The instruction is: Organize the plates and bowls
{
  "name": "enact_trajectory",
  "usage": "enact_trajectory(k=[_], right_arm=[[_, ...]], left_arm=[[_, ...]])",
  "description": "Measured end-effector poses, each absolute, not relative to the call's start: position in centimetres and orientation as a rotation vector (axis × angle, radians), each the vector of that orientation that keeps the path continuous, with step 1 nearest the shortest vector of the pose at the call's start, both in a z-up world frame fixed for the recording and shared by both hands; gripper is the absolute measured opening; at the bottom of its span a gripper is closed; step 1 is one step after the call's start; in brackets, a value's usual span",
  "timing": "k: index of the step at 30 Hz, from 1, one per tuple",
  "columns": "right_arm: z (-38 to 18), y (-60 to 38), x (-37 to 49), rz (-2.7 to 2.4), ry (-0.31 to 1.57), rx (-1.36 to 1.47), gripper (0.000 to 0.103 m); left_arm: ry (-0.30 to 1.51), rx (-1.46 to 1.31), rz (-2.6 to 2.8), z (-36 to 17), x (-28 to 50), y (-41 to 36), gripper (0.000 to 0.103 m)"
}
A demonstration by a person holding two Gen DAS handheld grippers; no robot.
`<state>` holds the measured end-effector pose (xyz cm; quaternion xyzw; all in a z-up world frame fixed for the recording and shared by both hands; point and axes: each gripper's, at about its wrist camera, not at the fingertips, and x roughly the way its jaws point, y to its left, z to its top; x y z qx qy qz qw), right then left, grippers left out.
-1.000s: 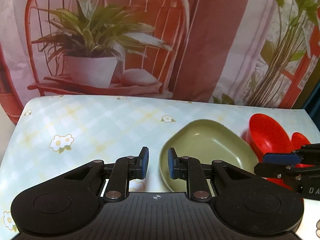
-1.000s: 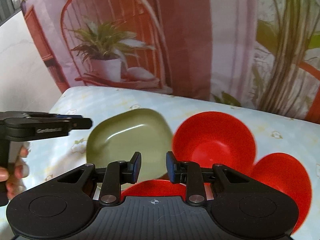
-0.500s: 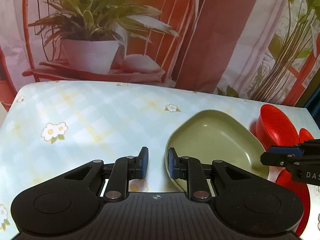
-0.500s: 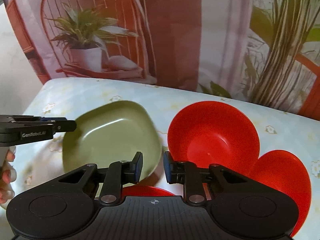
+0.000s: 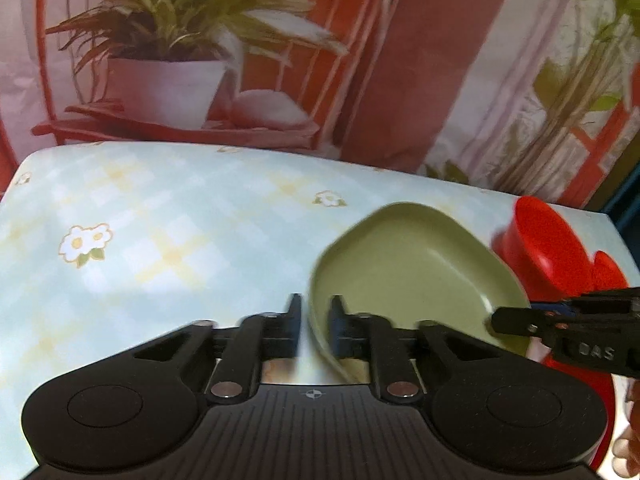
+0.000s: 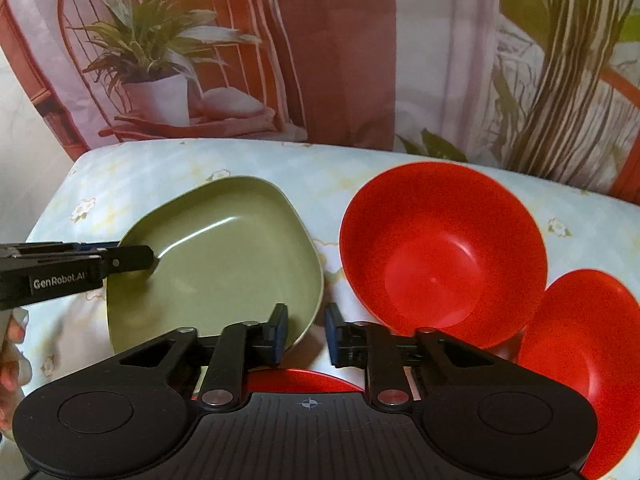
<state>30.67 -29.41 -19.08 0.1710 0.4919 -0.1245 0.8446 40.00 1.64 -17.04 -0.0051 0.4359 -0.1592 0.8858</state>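
A green dish lies on the table, also in the left wrist view. My left gripper is open with its jaws either side of the dish's left rim; it shows at the dish's left edge in the right wrist view. My right gripper is open with its jaws astride the dish's near right rim; it shows in the left wrist view. A large red bowl stands right of the dish, a second red bowl beside it, and a red plate under my right gripper.
The table has a pale checked cloth with flowers. A printed backdrop of a potted plant and a red chair hangs behind the table's far edge. The red bowls stand near the table's right edge.
Both grippers have moved forward onto the green dish. The left jaws now straddle its left rim and the right jaws its near right rim.
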Motion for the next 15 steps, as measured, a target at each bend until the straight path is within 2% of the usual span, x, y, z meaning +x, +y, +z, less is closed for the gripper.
enact_trajectory(k=[15], right_arm=[[-14.8,-28.5,29.7,-0.236,0.923,0.394,0.010]], left_arm=[[0.831,0.040,-0.299,-11.4,36.7,2.5,0.011]])
